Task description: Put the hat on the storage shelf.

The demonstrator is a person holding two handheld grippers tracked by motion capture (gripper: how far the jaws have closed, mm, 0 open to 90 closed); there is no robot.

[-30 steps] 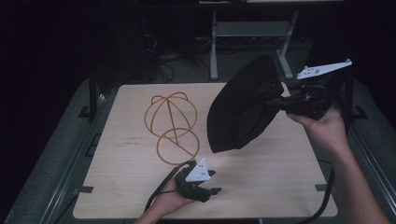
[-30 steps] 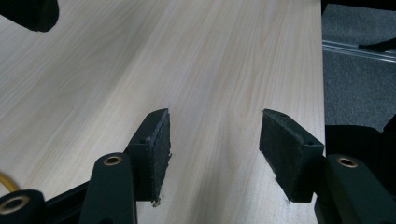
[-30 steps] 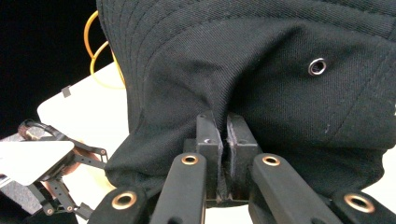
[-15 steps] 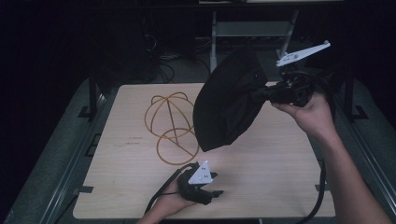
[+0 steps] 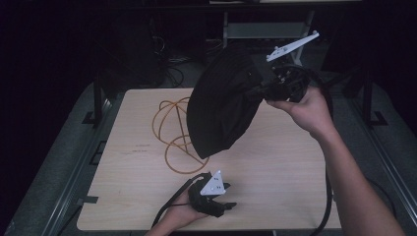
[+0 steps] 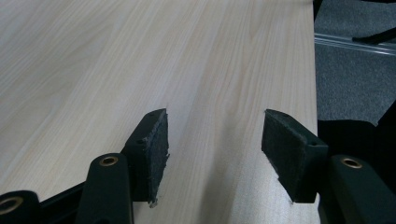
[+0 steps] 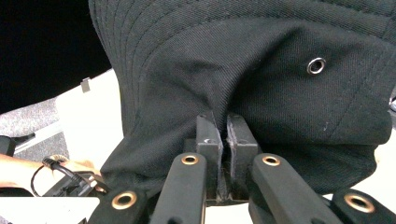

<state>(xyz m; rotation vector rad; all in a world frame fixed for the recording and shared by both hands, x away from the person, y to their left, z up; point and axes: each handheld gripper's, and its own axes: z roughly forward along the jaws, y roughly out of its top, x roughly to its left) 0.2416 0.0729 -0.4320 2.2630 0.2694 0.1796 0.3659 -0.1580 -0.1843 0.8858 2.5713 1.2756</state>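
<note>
Black cloth is pinched in your right gripper (image 7: pixel 223 140): its jaws are pressed together on a fold of the hat (image 7: pixel 261 79), just below the crown, with a metal eyelet (image 7: pixel 316 65) at about two o'clock from the pinch. In the high view that right gripper (image 5: pixel 268 88) is raised over the far right part of the table (image 5: pixel 295 187), and the hat (image 5: pixel 221 103) hangs from it toward eight o'clock, clear of the wood, its brim lowest. An orange wire frame (image 5: pixel 177 132) lies on the table at about nine o'clock from the hat, partly hidden behind it.

Your left gripper (image 5: pixel 223 204) rests at the near edge, at six o'clock from the hat and well apart from it. In the left gripper view its jaws stand wide apart with bare wood between the pads (image 6: pixel 156 149); it (image 6: pixel 215 158) holds nothing.
</note>
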